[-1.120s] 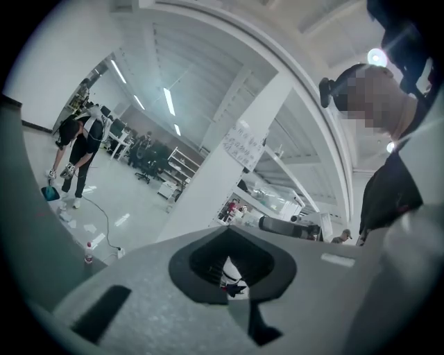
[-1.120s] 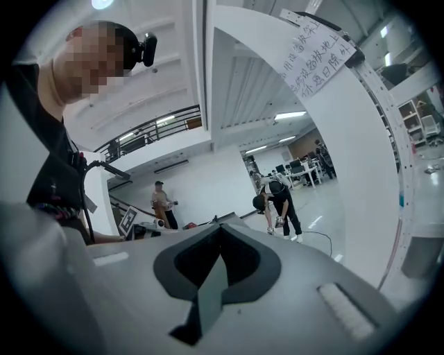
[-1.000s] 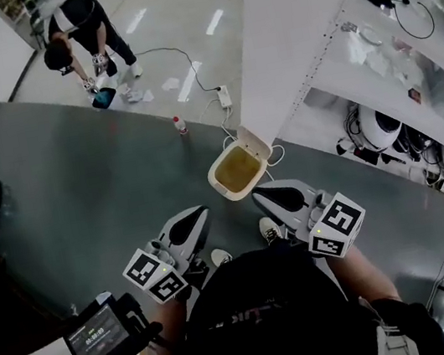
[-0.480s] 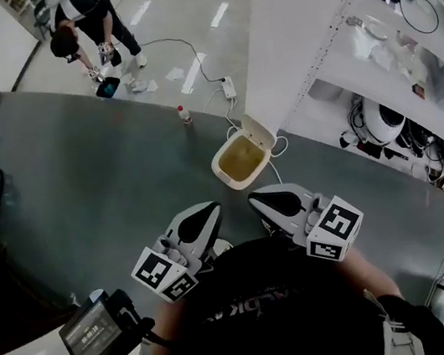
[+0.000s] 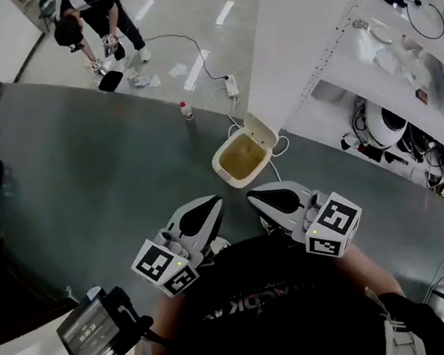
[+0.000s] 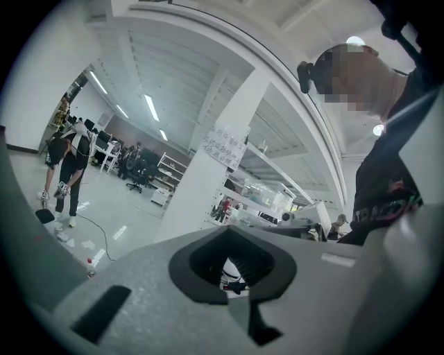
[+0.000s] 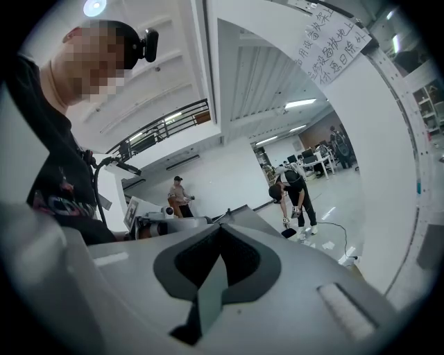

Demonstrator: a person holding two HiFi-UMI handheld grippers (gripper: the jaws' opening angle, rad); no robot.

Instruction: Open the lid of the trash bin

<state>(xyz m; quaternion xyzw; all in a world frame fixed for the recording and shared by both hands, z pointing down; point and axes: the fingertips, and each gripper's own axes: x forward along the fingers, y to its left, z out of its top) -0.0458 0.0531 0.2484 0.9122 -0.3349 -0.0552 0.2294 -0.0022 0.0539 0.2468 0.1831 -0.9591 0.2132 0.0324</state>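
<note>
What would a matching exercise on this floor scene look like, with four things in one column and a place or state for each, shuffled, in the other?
Things:
1. trash bin
2. bottle
3. power strip
4. left gripper

Places or states:
A. shut, nothing held
B. lies on the pale floor
C. lid up, inside showing
D. stands upright at the edge of the grey mat

Pairs: 1-C, 2-D, 3-B, 4-A

Black shirt (image 5: 272,316) (pale print) — left gripper (image 5: 211,205), right gripper (image 5: 254,197) apparently grey-white.
</note>
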